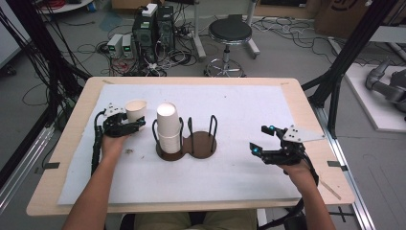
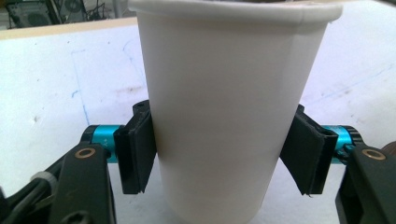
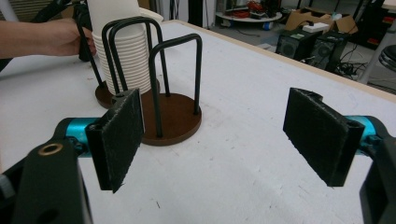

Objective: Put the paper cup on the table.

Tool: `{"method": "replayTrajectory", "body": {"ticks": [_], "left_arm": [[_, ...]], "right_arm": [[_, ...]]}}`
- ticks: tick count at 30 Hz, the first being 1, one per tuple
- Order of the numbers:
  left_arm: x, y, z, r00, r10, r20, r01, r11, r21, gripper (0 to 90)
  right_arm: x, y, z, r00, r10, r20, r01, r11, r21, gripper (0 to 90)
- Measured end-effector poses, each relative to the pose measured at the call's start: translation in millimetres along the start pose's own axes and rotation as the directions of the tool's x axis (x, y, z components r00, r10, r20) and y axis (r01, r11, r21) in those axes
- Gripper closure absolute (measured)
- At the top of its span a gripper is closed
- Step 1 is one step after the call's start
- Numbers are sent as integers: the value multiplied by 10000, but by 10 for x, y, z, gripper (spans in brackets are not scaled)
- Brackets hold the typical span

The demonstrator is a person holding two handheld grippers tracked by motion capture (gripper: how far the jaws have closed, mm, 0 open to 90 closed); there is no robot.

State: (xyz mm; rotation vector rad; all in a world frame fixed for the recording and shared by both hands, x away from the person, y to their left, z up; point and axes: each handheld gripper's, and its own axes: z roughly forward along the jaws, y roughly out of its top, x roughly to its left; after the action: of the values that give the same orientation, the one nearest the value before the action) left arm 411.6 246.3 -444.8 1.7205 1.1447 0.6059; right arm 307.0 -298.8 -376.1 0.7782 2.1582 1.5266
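While jaws grip it, paper cup (image 2: 229,107) base is cropped.

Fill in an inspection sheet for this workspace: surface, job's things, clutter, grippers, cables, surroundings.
Surface: wooden table under a white mat; a small dark spot near the left hand.
Job's things: paper cup upright, mouth up; stack of paper cups in the left bay of a two-bay wire cup holder; right bay empty.
Clutter: nothing seen on the mat.
Grippers: left gripper shut on the paper cup, fingers pressing its sides; right gripper open, holding nothing.
Cables: a cable trails from each gripper along the forearm; loose cables on the floor beyond the table.
Surroundings: round stool, computer towers, black frame posts.
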Motion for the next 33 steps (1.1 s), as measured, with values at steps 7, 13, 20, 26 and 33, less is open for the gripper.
{"method": "replayTrajectory", "body": {"ticks": [7, 13, 20, 26, 33], "left_arm": [[-48, 24, -63, 9990, 399, -205, -383, 9965, 738, 314], [-42, 20, -108, 10000, 73, -53, -67, 9930, 1182, 283], [-35, 36, -189, 9998, -188, -70, 197, 9859, 1664, 218], [-72, -58, -455, 9999, -124, 43, 121, 9966, 810, 218], [-67, -40, -947, 9983, -435, 388, 490, 9867, -1548, 218]], "right_arm": [[10, 0, -1, 10000, -53, -44, 53, 10000, 10, 208], [13, 12, -3, 9999, -135, -42, 135, 9999, -35, 208], [10, 0, 4, 9999, -76, -65, 77, 10000, 23, 209], [8, -2, -18, 10000, -93, 3, 93, 9999, 60, 209], [-59, -53, -29, 9972, -28, 744, 1, 9993, 369, 209]]}}
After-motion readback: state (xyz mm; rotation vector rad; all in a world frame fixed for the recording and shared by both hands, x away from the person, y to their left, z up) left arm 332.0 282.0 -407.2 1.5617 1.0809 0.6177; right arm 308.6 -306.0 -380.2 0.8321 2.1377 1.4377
